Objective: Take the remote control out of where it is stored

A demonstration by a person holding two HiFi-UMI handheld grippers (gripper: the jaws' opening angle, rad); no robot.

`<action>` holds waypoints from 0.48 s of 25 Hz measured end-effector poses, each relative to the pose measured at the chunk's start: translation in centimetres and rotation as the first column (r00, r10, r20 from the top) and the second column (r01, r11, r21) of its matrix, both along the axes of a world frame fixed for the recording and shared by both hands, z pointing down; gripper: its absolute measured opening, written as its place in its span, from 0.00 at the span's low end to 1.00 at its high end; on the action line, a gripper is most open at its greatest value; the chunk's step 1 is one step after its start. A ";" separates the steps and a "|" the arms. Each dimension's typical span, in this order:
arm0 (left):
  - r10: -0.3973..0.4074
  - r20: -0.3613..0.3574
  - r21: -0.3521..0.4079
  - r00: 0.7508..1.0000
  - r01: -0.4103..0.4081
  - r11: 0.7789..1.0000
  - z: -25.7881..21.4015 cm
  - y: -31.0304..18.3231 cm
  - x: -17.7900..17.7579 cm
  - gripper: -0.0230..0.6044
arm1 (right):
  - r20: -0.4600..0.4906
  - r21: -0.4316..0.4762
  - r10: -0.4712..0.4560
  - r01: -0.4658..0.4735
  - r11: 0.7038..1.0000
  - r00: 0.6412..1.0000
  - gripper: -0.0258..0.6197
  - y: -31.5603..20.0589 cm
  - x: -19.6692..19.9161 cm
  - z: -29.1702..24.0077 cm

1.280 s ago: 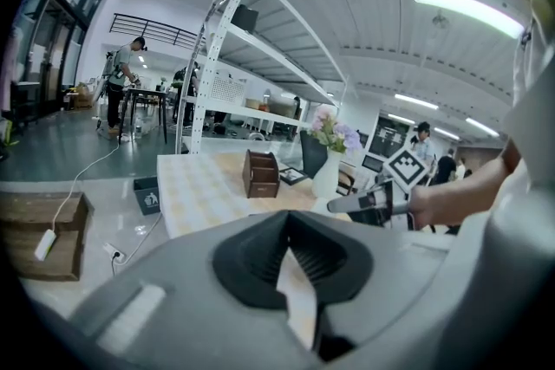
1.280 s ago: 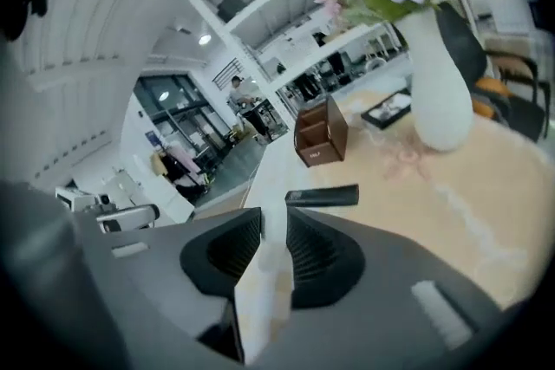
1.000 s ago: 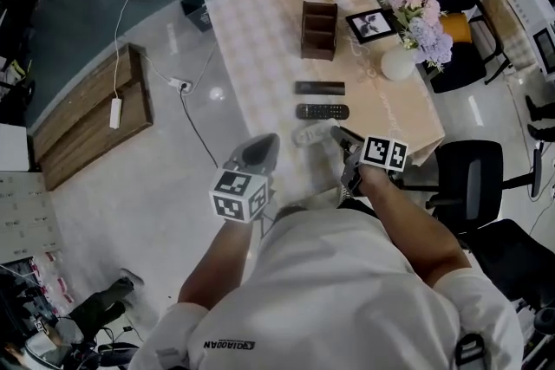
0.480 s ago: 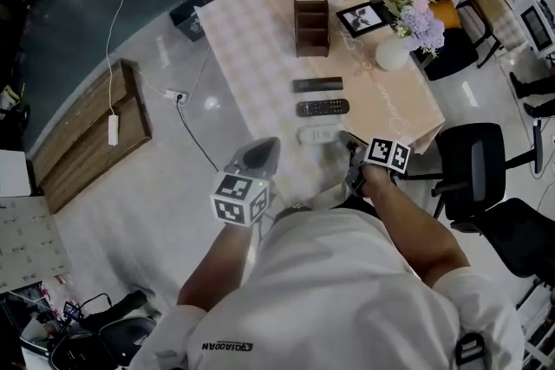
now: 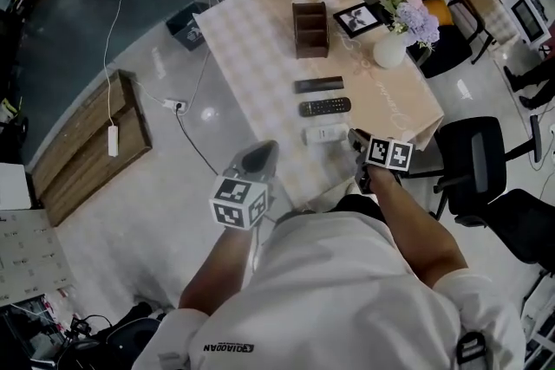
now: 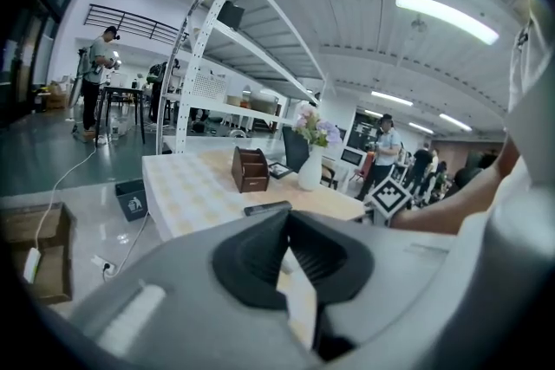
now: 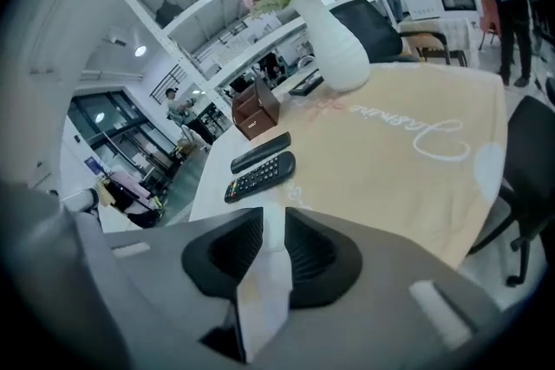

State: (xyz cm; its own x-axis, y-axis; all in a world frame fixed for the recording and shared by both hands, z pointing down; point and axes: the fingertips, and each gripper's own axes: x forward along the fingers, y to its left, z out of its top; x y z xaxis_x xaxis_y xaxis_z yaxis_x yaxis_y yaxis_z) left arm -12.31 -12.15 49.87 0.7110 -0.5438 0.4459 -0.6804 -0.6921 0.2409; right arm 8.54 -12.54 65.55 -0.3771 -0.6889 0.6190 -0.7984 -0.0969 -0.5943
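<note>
Three remotes lie in a row on the table: a slim black one (image 5: 318, 85), a black one with buttons (image 5: 324, 107) (image 7: 260, 176), and a white one (image 5: 324, 134) nearest me. The brown holder box (image 5: 312, 29) (image 6: 251, 170) stands behind them. My right gripper (image 5: 354, 137) (image 7: 273, 217) is at the white remote's right end. Its jaws are closing, with a narrow gap left, and the white remote (image 7: 263, 290) shows through that gap. The pads do not clearly press on it. Off the table's near-left corner hangs my left gripper (image 5: 260, 152) (image 6: 288, 217), tips together and holding nothing.
A white vase of flowers (image 5: 390, 48) and a photo frame (image 5: 358, 18) stand at the table's right back. Black office chairs (image 5: 473, 165) crowd the right side. A wooden pallet (image 5: 82, 134) and a cable lie on the floor at left. People stand far off.
The head view has shifted a little. The white remote now lies level below the black ones, and my right gripper stays at its right end. My left gripper has hardly moved.
</note>
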 end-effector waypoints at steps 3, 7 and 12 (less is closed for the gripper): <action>-0.021 -0.014 0.013 1.000 0.021 1.000 -0.6 0.4 -0.3 0.04 | -0.083 0.059 -0.076 0.081 0.995 0.994 0.05 0.1 -0.4 -2.4; -0.048 -0.037 0.034 0.998 0.049 0.998 -1.9 1.1 0.0 0.04 | -0.115 0.187 -0.200 0.219 0.958 0.973 0.05 -0.2 -2.0 -7.3; -0.090 -0.065 0.074 0.994 0.094 0.993 -4.0 3.0 1.3 0.04 | -0.231 0.366 -0.352 0.416 0.832 0.907 0.05 1.5 -4.2 -14.4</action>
State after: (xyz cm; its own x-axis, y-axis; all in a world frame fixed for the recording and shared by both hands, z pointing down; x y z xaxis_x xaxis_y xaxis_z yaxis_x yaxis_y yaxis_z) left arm -11.05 -9.12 45.88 0.6812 -0.6393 0.3567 -0.7276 -0.6454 0.2326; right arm 4.37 -10.99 51.19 -0.5898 -0.7058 0.3925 -0.8020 0.4549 -0.3871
